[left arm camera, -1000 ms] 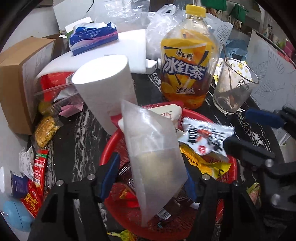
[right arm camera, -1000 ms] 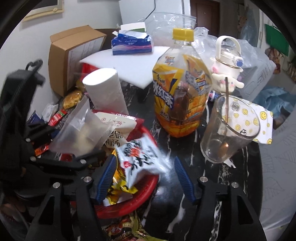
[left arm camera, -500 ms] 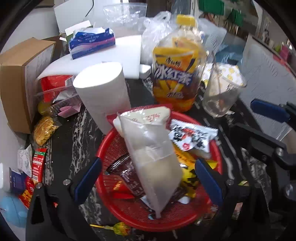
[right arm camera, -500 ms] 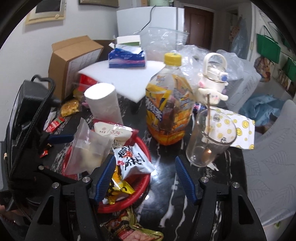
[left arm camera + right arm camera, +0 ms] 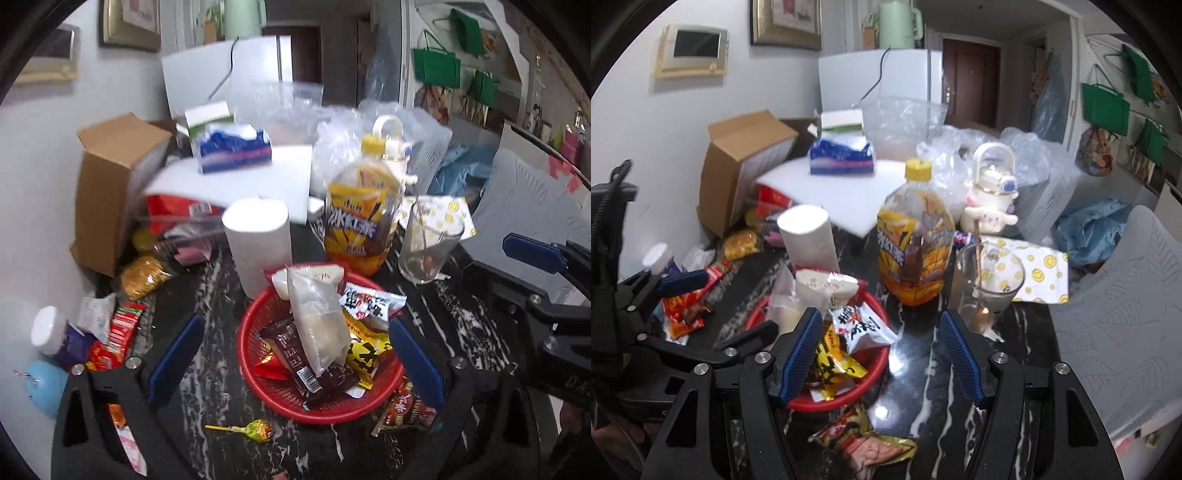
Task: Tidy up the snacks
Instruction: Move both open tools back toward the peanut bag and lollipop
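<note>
The round red plastic mesh basket (image 5: 258, 384) sits near the middle of the dark marbled tabletop (image 5: 218, 280), serving as the collecting place for snacks. A frosted translucent pouch (image 5: 317, 325) leans upright in it against a white-and-red packet (image 5: 369, 304), over a brown bar wrapper (image 5: 291, 347). The left gripper (image 5: 291, 362) hangs above the basket, jaws spread wide and holding nothing. The right gripper (image 5: 881, 354) is likewise wide apart and empty, just right of the basket. Loose items remain outside: a green-wrapped lollipop (image 5: 255, 430) and a gold-red packet (image 5: 864, 441) near, red sachets (image 5: 120, 330) left.
</note>
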Action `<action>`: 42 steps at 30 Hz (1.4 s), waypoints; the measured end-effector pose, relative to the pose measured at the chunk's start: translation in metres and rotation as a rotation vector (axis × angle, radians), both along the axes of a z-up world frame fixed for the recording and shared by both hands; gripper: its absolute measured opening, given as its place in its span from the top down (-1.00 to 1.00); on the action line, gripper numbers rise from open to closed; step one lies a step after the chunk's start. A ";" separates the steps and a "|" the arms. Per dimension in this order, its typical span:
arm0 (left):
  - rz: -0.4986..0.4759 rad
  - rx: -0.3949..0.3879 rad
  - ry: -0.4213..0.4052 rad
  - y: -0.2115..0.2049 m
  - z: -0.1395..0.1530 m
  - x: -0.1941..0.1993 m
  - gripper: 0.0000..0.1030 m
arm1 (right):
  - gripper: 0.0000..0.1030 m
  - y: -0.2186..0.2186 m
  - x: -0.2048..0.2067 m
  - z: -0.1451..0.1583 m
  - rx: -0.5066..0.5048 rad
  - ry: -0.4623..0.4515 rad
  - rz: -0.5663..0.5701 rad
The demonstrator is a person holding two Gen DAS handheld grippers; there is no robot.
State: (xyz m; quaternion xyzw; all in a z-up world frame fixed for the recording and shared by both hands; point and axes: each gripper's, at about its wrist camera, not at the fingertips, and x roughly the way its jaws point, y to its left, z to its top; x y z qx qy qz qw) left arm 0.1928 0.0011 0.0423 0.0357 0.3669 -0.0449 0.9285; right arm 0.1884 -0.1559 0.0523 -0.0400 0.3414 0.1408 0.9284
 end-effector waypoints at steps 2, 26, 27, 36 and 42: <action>0.002 0.008 -0.022 0.000 0.010 -0.008 -0.97 | -0.30 -0.003 -0.009 0.010 0.014 -0.023 -0.013; -0.024 -0.004 -0.239 -0.015 0.072 -0.146 -0.97 | -0.52 -0.043 -0.137 0.054 0.068 -0.159 -0.126; -0.023 0.001 -0.237 -0.015 0.069 -0.151 -0.97 | -0.52 -0.044 -0.141 0.051 0.073 -0.153 -0.129; -0.058 0.018 -0.206 -0.022 0.036 -0.179 -0.97 | -0.52 -0.050 -0.173 0.016 0.060 -0.099 -0.172; -0.066 0.007 -0.159 -0.018 0.011 -0.192 -0.97 | -0.52 -0.050 -0.192 -0.014 0.053 -0.035 -0.193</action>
